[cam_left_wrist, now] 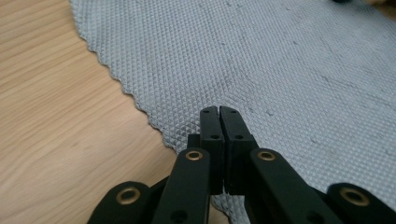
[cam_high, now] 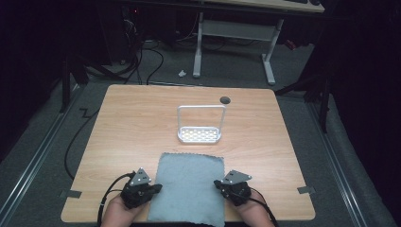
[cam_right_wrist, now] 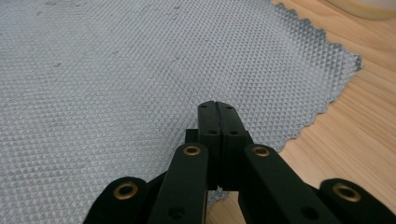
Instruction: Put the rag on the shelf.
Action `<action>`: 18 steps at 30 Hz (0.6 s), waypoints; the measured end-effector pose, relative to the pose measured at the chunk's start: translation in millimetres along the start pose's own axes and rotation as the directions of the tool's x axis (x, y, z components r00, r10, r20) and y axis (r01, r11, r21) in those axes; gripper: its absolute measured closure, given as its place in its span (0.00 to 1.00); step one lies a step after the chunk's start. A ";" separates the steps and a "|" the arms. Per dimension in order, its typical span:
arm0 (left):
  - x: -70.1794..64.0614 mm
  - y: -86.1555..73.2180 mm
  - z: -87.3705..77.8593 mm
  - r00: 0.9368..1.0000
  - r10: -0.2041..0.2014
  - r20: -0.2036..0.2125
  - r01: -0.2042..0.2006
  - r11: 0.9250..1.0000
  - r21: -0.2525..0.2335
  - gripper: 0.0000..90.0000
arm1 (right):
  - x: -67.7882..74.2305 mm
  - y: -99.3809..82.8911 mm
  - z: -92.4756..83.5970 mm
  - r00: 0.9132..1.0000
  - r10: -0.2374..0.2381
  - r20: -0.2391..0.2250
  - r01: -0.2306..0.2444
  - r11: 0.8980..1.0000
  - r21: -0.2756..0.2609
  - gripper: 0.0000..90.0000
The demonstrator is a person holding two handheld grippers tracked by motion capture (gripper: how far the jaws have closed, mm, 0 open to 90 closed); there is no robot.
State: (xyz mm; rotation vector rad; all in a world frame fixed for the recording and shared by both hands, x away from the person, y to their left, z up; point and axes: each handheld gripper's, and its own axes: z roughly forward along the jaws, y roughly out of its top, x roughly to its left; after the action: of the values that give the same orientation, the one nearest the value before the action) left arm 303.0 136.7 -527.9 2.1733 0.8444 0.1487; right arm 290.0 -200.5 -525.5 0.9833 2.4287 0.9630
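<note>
Grey cloth lies flat at the near edge of the wooden table, just in front of a small white rack. Left tongs sit at its left edge and right tongs at its right edge, both pairs pressed together with nothing pinched, tips over the fabric.

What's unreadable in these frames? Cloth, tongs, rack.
- Grey waffle-weave cloth: near edge cut off by the high view's bottom border.
- Left tongs and right tongs: jaws shut; their own tips hide whether they pinch or merely touch the cloth.
- White wire rack: too small to read its tray pattern in the high view.
</note>
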 end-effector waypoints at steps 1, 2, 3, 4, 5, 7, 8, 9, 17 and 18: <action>-4.4 1.6 3.7 1.000 0.005 0.017 -0.005 1.000 -0.005 0.98 | -3.1 -3.5 -3.3 1.000 0.005 0.004 -0.005 1.000 0.001 1.00; -9.0 3.5 7.2 0.999 0.017 0.032 -0.017 1.000 -0.005 0.98 | -7.4 -8.5 -7.1 1.000 0.015 0.006 -0.015 1.000 -0.007 1.00; -11.7 4.7 9.3 0.999 0.022 0.042 -0.022 1.000 -0.006 0.98 | -11.7 -13.1 -11.3 1.000 0.028 0.010 -0.028 1.000 -0.007 1.00; -16.3 6.1 12.6 0.998 0.034 0.061 -0.033 0.999 -0.008 0.98 | -14.0 -15.8 -13.7 0.999 0.031 0.015 -0.031 0.999 -0.008 1.00; -19.2 6.7 14.5 0.997 0.041 0.071 -0.040 0.999 -0.012 0.98 | -17.2 -19.9 -17.6 0.999 0.035 0.026 -0.035 0.999 -0.006 1.00; -25.7 7.8 18.0 0.994 0.063 0.092 -0.061 0.998 -0.017 0.96 | -21.2 -24.6 -21.8 0.998 0.043 0.036 -0.042 0.999 -0.009 1.00; -28.6 8.4 19.0 0.993 0.076 0.091 -0.075 0.997 -0.017 0.96 | -23.2 -26.5 -23.4 0.998 0.046 0.042 -0.045 0.999 -0.009 1.00; -29.6 8.7 19.0 0.993 0.080 0.090 -0.079 0.997 -0.014 0.96 | -25.2 -27.8 -24.2 0.998 0.056 0.040 -0.055 0.998 -0.013 1.00; -16.0 6.0 14.2 0.999 0.025 0.044 -0.023 0.999 -0.038 0.88 | -23.6 -28.1 -24.3 0.995 0.083 0.048 -0.083 0.996 -0.016 0.99; -12.4 6.0 13.3 1.000 0.010 0.018 -0.009 0.999 -0.044 0.87 | -23.2 -28.1 -24.3 0.995 0.083 0.050 -0.083 0.996 -0.015 0.99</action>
State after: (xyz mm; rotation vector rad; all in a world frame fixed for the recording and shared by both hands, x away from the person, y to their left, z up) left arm 301.3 117.8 -530.7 2.1348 0.8135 0.1501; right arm 279.9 -243.1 -526.6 1.0982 2.3536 0.9684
